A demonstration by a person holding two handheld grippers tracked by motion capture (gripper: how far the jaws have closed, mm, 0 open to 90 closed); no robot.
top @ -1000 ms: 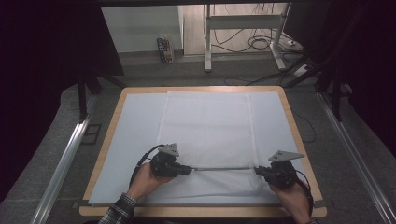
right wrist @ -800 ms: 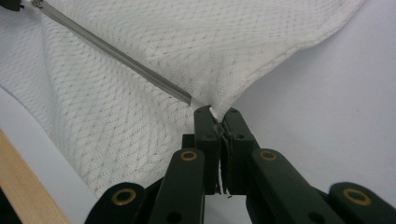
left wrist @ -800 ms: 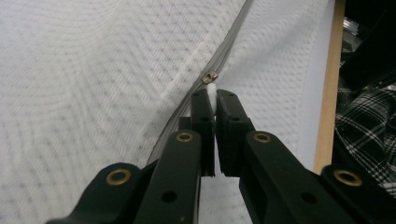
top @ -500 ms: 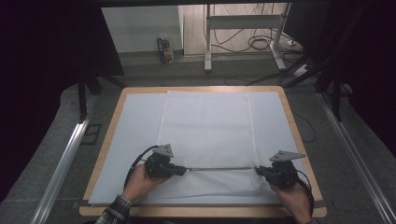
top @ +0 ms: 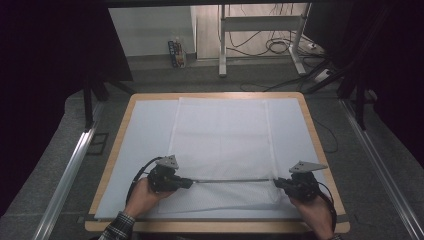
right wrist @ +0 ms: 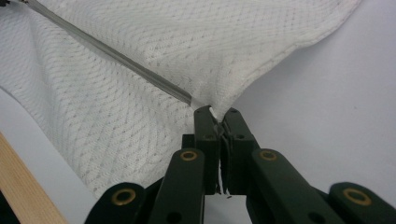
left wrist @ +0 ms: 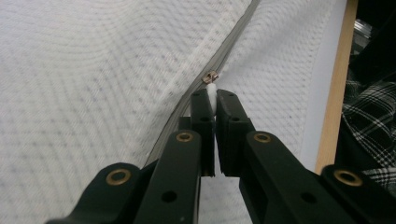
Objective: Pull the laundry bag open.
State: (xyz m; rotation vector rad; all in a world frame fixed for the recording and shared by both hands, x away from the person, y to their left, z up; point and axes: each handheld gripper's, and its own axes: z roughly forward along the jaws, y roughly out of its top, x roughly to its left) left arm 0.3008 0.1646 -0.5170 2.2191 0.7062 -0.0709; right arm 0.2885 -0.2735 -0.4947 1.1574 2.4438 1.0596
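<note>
A white, waffle-textured fabric cover (top: 222, 145) lies spread flat on the pale sheet over the wooden-edged counter (top: 320, 145), with a grey zipper (top: 232, 180) running across its near end. From the high view, the left tool (top: 189, 182) sits at the zipper's left end and the right tool (top: 276, 183) at its right end, each in a hand reaching in from the counter's near edge.

The left gripper view adds what the overhead picture cannot resolve: the left tool (left wrist: 214, 95) is clamped shut on a small white tab (left wrist: 212, 89) just below the coppery zipper slider (left wrist: 211, 76), with the grey tape stretching away toward the upper right. A plaid sleeve (left wrist: 369, 135) shows past the counter's wooden rim.

The right gripper view shows the right tool (right wrist: 217, 113) closed on the cover's corner where the zipper (right wrist: 116, 57) ends; the fabric is drawn up into a peak there. Thin strands, possibly loose threads, hang between its jaws.
</note>
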